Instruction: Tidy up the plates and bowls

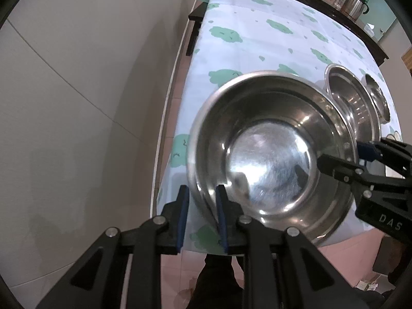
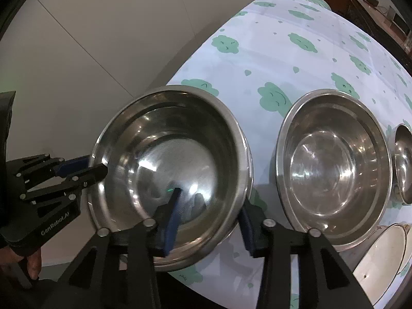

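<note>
A large steel bowl (image 1: 270, 159) (image 2: 170, 175) is at the near left corner of the clothed table (image 1: 257, 25) (image 2: 296, 38). My left gripper (image 1: 202, 189) (image 2: 96, 166) is shut on its left rim, one pad outside the wall and one inside. My right gripper (image 2: 211, 200) (image 1: 341, 154) straddles the opposite rim, one finger inside the bowl and one outside. Its jaws stand apart and the pads do not press the metal. A second steel bowl (image 2: 334, 170) (image 1: 355, 103) sits just to the right, and a small steel bowl (image 2: 404, 164) (image 1: 378, 97) beyond that.
A white dish (image 2: 381, 257) lies at the near right edge of the table. A pale wall (image 1: 77, 77) runs along the table's left side with a narrow floor gap. A dark counter with a metal kettle (image 1: 356, 3) stands behind. A hand (image 2: 31, 260) grips the left tool.
</note>
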{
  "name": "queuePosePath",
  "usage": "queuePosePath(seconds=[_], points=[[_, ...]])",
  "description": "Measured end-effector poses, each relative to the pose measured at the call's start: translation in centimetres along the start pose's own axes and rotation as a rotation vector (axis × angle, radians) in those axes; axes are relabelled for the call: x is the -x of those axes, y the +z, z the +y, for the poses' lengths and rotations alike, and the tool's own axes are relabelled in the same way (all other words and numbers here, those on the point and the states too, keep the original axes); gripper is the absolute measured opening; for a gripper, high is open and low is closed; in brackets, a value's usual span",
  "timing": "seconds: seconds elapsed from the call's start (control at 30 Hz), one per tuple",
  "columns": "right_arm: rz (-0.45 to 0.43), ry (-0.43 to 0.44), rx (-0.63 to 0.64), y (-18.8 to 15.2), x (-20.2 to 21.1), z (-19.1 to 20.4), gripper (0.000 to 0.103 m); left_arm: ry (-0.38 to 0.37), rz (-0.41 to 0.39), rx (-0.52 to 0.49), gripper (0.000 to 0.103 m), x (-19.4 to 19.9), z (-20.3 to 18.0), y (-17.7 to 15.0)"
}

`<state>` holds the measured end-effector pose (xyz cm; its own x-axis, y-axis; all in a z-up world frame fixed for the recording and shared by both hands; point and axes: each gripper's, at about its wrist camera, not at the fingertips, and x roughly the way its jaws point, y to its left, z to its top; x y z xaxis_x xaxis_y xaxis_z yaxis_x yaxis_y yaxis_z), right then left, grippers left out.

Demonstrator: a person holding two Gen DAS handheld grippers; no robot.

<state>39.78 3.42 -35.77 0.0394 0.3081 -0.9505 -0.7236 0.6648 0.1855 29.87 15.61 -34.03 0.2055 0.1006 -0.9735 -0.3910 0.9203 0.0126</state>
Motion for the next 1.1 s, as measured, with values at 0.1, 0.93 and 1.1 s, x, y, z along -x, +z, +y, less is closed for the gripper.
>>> queuePosePath(seconds=[0.1,0.93,1.1], points=[[-0.005,-0.022,-0.005,0.1,0.1,-0.2,0.053,-0.004,-0.015,0.0,0.021,0.4,0.0,0.0],[-0.091,-0.035,-0.055,-0.6,2.6,-1.7,0.054,-0.001,-0.059,-0.035,0.052,1.8,-1.7,1.0],[-0.1,-0.044,-0.08,-1.1,3.0,-2.4,0.054,-0.003,-0.062,-0.055,0.052,1.9,-2.4,1.4]])
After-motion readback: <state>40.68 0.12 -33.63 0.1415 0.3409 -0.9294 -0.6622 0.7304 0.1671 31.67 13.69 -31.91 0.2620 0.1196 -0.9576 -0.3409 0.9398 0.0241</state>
